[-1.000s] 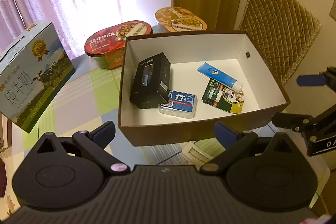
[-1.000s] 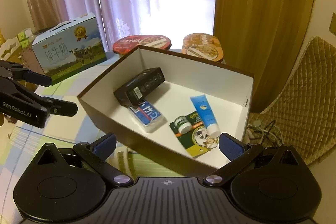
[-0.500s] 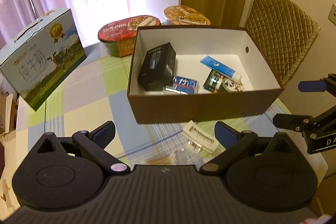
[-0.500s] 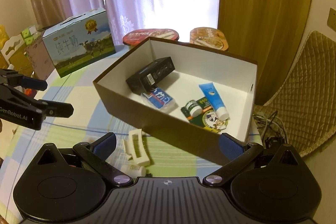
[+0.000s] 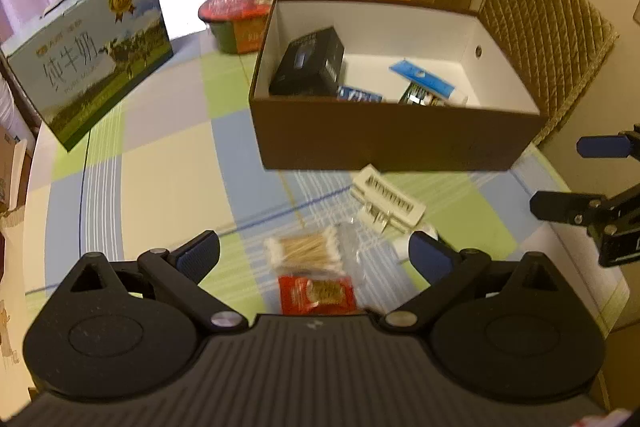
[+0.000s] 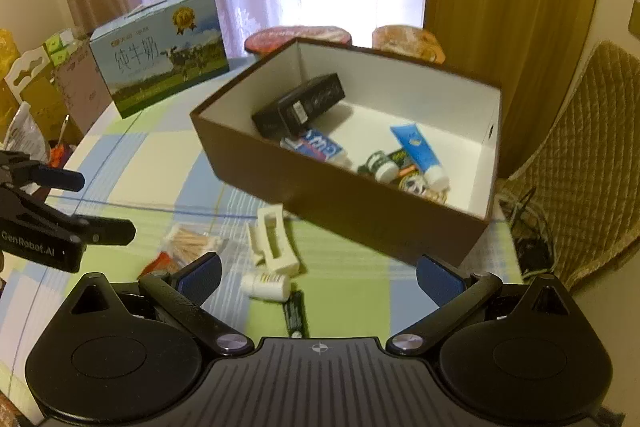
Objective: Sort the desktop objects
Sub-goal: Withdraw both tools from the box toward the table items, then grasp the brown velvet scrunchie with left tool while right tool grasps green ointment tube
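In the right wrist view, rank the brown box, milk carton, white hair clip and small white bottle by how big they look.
1. Brown box
2. Milk carton, though it sits farther back
3. White hair clip
4. Small white bottle, nearest the camera yet looks smallest

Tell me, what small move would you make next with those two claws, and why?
Probably lower the open left claw onto the clear bag of wooden cotton swabs lying right between its fingers. The brown cardboard box already holds several items, while the swabs, a white hair clip and a small white bottle lie loose on the checked tablecloth.
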Tool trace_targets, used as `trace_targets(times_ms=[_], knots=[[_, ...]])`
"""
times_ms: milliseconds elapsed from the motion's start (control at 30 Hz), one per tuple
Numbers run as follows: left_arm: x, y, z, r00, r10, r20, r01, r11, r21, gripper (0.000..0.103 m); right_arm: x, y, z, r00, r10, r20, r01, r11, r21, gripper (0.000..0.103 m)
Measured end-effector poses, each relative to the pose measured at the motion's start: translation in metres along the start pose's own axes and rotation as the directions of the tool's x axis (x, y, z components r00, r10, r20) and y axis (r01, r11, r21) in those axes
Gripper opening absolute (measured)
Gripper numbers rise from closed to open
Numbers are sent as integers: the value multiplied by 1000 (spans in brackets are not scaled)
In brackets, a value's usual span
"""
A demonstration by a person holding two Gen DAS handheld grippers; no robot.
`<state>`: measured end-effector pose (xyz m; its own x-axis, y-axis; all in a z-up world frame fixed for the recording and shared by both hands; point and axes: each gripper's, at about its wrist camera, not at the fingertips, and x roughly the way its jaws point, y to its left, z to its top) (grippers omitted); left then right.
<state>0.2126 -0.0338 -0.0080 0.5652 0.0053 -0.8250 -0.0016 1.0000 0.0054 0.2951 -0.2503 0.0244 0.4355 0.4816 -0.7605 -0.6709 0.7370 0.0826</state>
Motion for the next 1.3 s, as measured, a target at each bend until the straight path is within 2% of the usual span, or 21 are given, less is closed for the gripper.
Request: trace_targets(times_ms=[300, 733, 1300], knots=[[14, 2, -36, 997, -5, -72, 2, 999, -34, 99, 14, 2, -26, 997, 16, -72, -15, 1000, 16, 101], [21, 1, -74, 991, -27, -130, 18, 997, -71, 98, 32, 0, -56, 987, 34, -155, -28, 999, 42, 101], [39, -16, -85, 991, -41, -127, 36, 998, -44, 95, 51, -6, -75, 979, 26, -203, -18, 999, 38, 101]])
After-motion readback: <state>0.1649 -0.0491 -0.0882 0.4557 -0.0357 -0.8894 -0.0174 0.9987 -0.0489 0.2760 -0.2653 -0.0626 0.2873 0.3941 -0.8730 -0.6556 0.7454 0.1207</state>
